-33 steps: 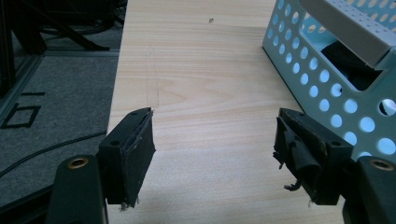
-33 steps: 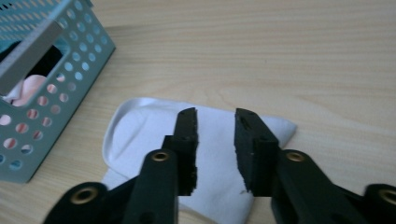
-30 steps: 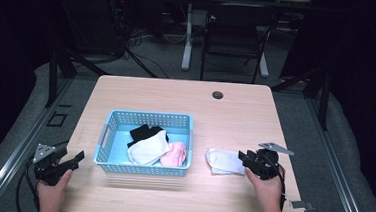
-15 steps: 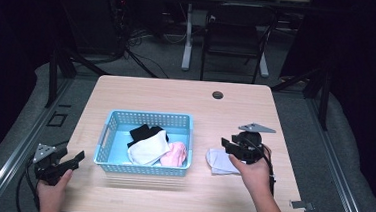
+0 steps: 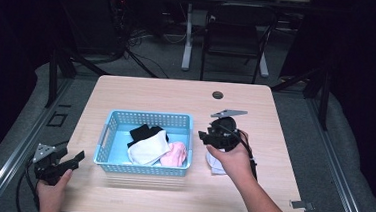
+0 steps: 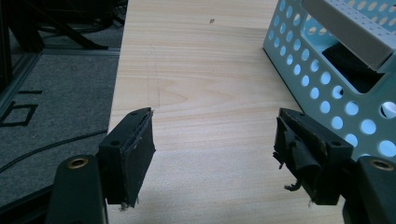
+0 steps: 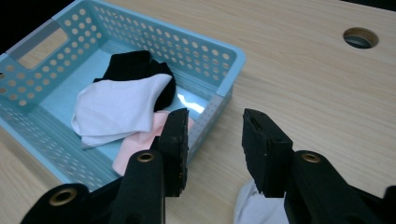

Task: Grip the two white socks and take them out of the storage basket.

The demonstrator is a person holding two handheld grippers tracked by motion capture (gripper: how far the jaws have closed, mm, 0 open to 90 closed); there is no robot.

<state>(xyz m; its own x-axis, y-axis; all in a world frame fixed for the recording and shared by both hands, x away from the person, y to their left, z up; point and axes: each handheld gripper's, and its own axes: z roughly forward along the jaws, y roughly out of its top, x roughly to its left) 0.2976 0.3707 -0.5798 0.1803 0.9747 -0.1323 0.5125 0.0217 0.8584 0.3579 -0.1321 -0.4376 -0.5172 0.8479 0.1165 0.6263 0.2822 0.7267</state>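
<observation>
Pale wood table under dim light, a blue basket in its middle holding black, white and pink socks. Another white sock lies on the wood just below and behind the right gripper, whose fingers stand spread and empty beside the basket's corner. Left gripper hangs wide apart, holding nothing, basket wall just past its right finger. Socks look soft, light and floppy, so pinching a bunched fold near the middle seems best

We see table lit bright from overhead, surroundings near black. High view soft, grainy. Glare patch on basket floor. Near jaws slightly blurred.
</observation>
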